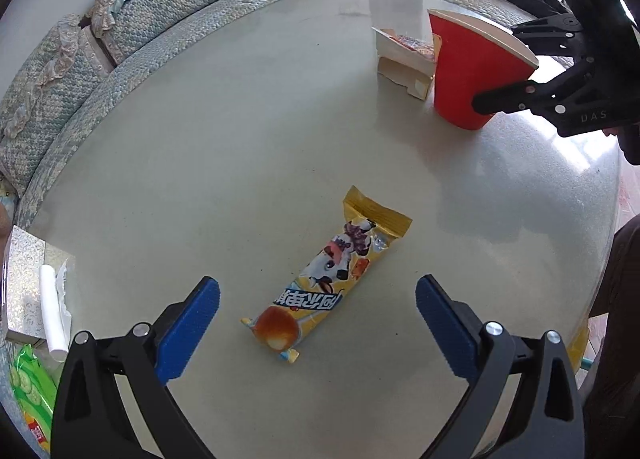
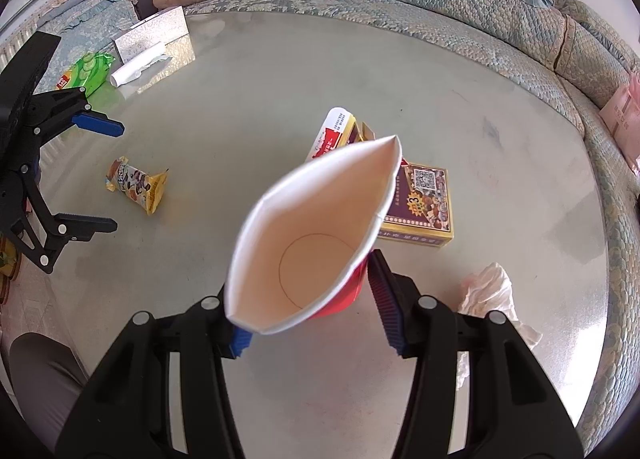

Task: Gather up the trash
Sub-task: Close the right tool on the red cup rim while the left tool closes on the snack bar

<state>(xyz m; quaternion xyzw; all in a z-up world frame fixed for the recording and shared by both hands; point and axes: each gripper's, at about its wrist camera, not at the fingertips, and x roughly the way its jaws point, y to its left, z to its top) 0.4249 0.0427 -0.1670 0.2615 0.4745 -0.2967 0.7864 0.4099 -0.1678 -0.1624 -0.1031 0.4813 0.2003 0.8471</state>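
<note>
My left gripper (image 1: 318,301) hangs with its fingers spread wide and empty over the yellow snack wrapper (image 1: 326,279), which lies flat on the pale surface (image 1: 200,163) between and just ahead of them, slanted across my line of reach. It looks like thin, glossy film: light, limp and slippery, likely to skid or crumple rather than lift cleanly, so I would judge the best hold to be across its narrow middle, pinching both long edges, or on the crimped end seal where the film is stiffer. My right gripper (image 2: 310,299) has its fingers closed on the red paper cup (image 2: 304,235), squeezing the mouth into a pointed oval; the cup is soft and already deformed, so more pressure would narrow the opening I probably need for dropping trash in. Just behind the cup sit a printed carton (image 2: 420,203) and, to its right, a crumpled tissue (image 2: 490,287). Farther off near the surface's edge are a silver box (image 1: 24,283), a white paper roll (image 1: 52,311) and a green packet (image 1: 30,391). Nothing stands between my open fingers and the wrapper.
</note>
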